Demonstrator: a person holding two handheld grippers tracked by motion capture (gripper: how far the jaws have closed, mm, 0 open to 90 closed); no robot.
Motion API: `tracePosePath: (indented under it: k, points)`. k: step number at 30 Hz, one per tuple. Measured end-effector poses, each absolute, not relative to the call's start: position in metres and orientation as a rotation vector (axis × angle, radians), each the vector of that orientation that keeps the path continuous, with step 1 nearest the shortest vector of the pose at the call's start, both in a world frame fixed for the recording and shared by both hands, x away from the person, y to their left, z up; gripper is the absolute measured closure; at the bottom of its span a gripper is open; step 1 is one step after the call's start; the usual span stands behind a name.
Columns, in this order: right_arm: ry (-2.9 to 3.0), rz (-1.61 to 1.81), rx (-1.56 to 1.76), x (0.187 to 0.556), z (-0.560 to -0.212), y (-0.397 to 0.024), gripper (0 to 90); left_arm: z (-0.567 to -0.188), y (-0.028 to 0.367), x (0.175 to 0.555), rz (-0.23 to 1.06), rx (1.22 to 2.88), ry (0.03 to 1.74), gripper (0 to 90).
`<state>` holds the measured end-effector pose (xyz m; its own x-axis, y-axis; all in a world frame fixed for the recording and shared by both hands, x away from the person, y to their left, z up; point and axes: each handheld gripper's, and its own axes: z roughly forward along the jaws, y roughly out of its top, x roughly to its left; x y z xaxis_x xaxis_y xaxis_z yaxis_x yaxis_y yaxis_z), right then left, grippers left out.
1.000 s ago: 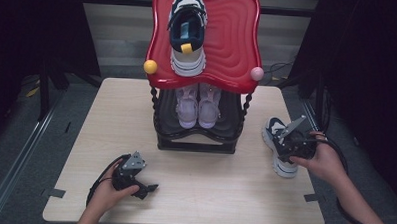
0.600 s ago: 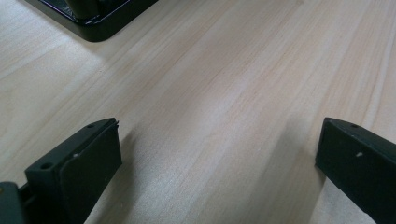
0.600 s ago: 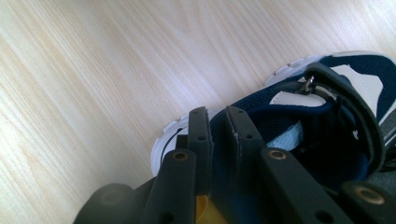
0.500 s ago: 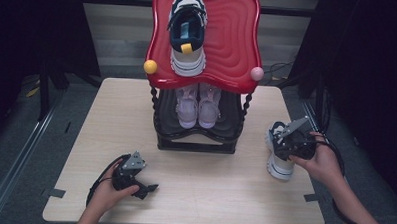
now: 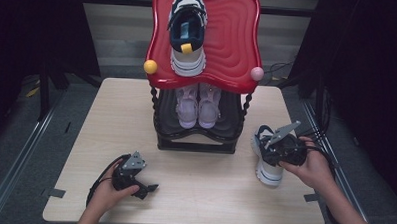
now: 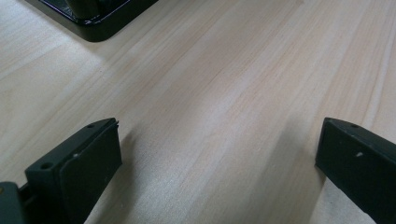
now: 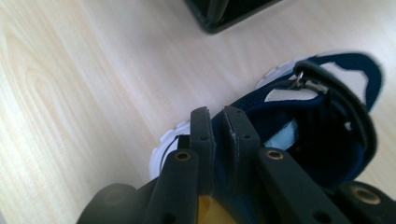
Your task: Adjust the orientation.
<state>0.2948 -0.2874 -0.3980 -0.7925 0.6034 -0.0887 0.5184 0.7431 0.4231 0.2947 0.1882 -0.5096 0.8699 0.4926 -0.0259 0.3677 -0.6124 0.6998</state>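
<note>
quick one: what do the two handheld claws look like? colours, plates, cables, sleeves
Both are black. The left claw and right claw each carry a grey three-cornered plate on top, and a black cable trails from each toward the person. In the gripper views the jaws are flat, blocky matte black pads with small screw holes; the right one's body shows brass-coloured inserts. Forearms are bare, no sleeves or gloves visible.

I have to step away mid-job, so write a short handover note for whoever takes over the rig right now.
Right gripper: jaws have just closed, pinched on the heel collar of the navy and white shoe, which sits on the table right of the rack.
Left gripper: open, holding nothing, resting low over the table near its front left.
Done: the matching shoe lies on the red top shelf; a pale pair is on the lower shelf.
Left: probably lift the gripped shoe up beside its mate.
</note>
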Motion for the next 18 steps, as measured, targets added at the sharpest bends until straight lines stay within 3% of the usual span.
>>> tracePosePath:
  k: [3, 7, 12, 18]
  points:
    - [2.741, 0.557, 0.908, 0.2938, -0.4004, -0.2860, 78.8, -0.5096, 0.1882, 0.2948, 0.218, 2.294, 0.616, 0.0]
    - [2.752, 0.529, 0.926, 0.2950, -0.3975, -0.2846, 62.4, -0.5096, 0.1882, 0.2948, 0.218, 2.294, 0.616, 0.0]
    - [2.787, 0.486, 0.892, 0.2948, -0.3933, -0.2825, 52.8, -0.5096, 0.1882, 0.2948, 0.218, 2.294, 0.616, 0.0]
    - [2.840, 0.409, 0.859, 0.2934, -0.3920, -0.2845, 50.0, -0.5096, 0.1882, 0.2949, 0.217, 2.294, 0.615, 0.0]
